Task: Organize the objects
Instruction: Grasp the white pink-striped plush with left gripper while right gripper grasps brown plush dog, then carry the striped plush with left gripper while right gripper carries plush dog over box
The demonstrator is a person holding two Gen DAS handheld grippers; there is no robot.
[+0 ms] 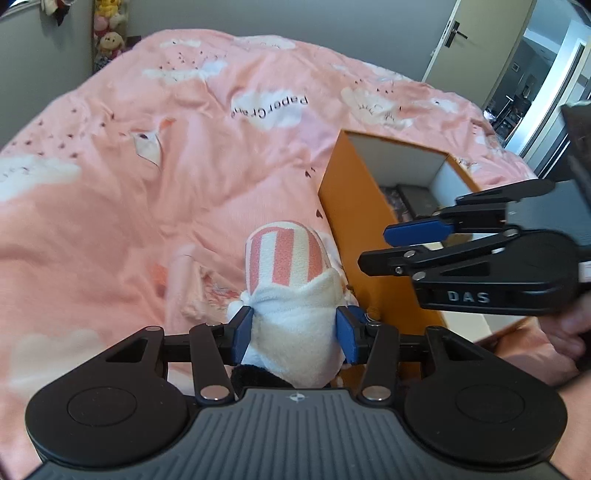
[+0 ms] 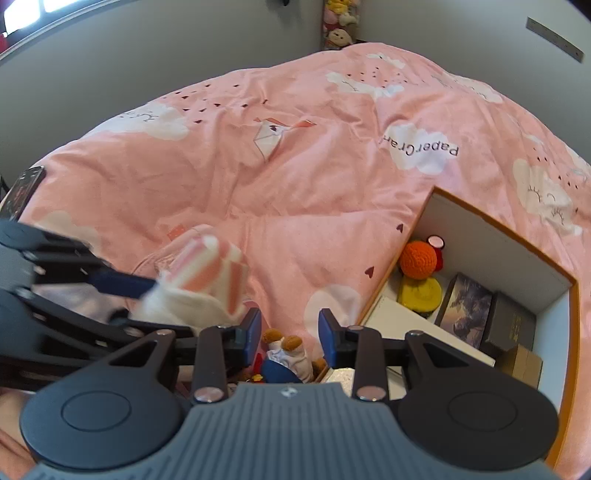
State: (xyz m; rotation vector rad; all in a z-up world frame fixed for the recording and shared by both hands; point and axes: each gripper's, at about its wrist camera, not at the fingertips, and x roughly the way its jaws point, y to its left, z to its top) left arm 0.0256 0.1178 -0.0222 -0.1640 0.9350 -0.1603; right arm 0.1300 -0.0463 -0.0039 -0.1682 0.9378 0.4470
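My left gripper [image 1: 295, 334] is shut on a plush toy [image 1: 286, 266] with a pink-and-white striped top and a white body, held above the pink bed just left of the orange box [image 1: 351, 206]. The same plush [image 2: 207, 284] shows in the right wrist view, held by the left gripper [image 2: 125, 286]. My right gripper [image 2: 290, 334] is open and empty, over the near left corner of the box [image 2: 484, 221]; it also shows in the left wrist view [image 1: 380, 245]. A small bear toy [image 2: 286, 350] lies below the right gripper's jaws.
The box holds an orange crocheted ball [image 2: 419, 258], a yellow round thing [image 2: 421, 293], dark boxes [image 2: 509, 325] and a white sheet [image 2: 417, 325]. The pink bedcover [image 1: 147, 184] spreads all around. Stuffed toys [image 1: 107, 33] hang at the far wall. A door [image 1: 476, 40] stands open at right.
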